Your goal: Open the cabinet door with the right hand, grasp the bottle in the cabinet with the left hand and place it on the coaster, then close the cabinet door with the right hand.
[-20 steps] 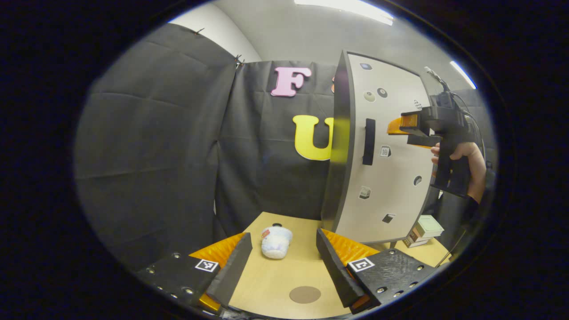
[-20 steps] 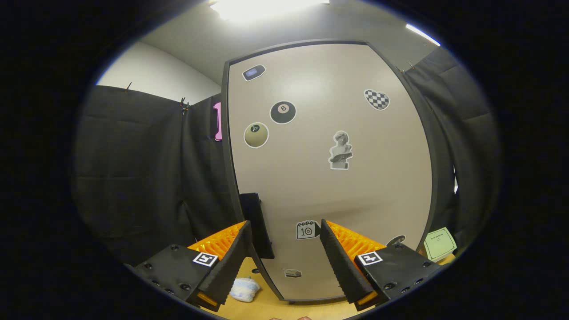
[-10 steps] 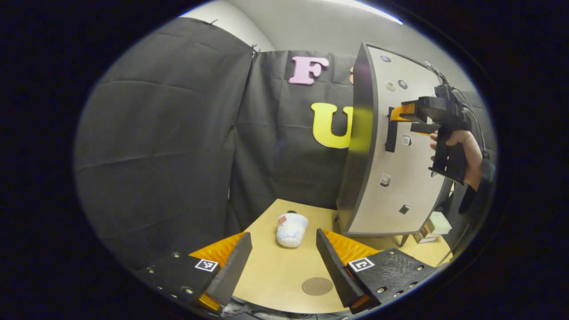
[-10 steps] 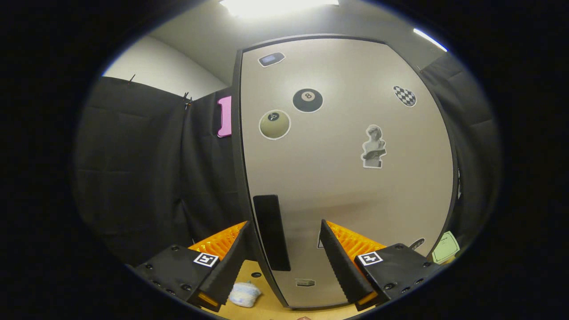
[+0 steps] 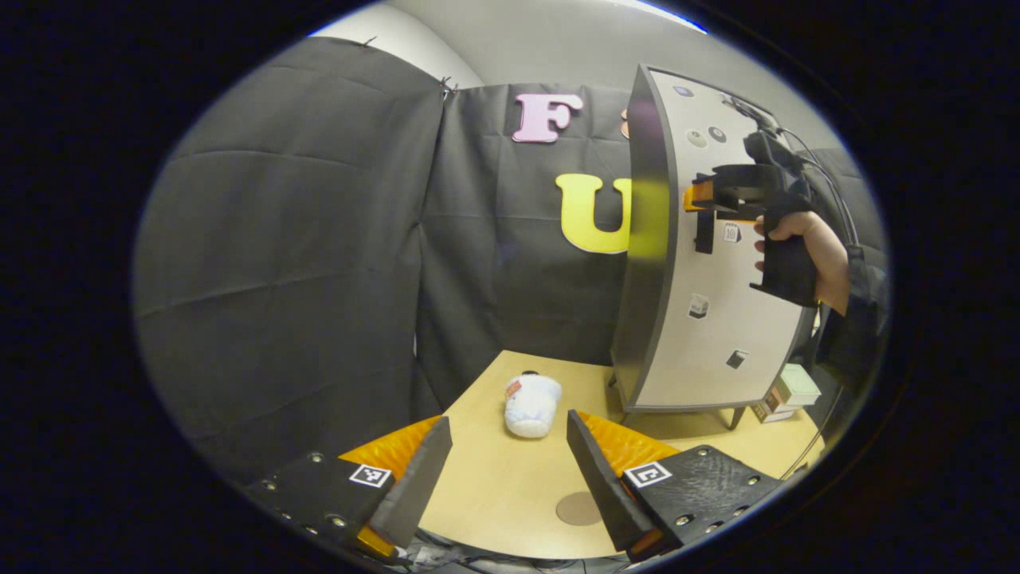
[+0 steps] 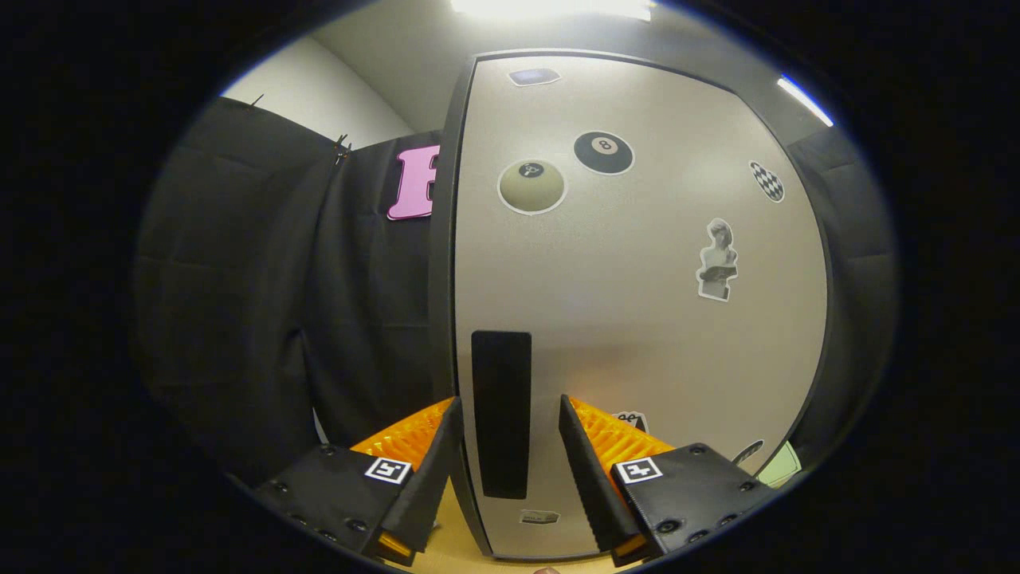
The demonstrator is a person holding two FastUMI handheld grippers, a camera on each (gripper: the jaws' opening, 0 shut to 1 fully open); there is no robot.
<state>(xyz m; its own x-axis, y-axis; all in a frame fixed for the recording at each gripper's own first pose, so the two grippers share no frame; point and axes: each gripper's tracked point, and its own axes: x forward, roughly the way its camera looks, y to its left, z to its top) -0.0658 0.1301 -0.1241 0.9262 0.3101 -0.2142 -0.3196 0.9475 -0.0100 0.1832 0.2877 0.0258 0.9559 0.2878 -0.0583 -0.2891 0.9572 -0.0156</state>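
Two fingers of the right gripper (image 6: 509, 401) now straddle the door handle (image 6: 500, 414); a second ago the handle sat left of the left-hand finger, outside the gap

- Right gripper view: handle is a dark upright bar at lower centre, between the fingers. A sliver of pale door (image 6: 637, 319) shows on each side of it, so the fingers are spread and not pinching. The gap looks a little narrower than half a second ago
- Left gripper view: that same gripper sits in the upper right of the frame with its tips at the handle, and a hand (image 5: 805, 247) holds it. It was clear of the door a second ago
- Door lies flush with the cabinet (image 5: 644, 239), with no opening seen at its edge. Judged shut
- Left gripper (image 5: 507, 421): fingers spread, nothing between them, at the bottom of the frame over the table (image 5: 478, 510). It has drifted, since the cabinet has slid further right and smaller in its view
- Coaster (image 5: 578, 508): brown disc at lower centre, bare, just beside the right-hand finger
- Bottle: not seen; by the task it is inside the cabinet, behind the shut door
- White item (image 5: 532, 405) lies on its side on the table, left of the cabinet foot; cannot tell what it is

Meaning: approach to the handle looks done. Next is likely to pinch the bar and swing the door out. The rest of the task is not yet begun
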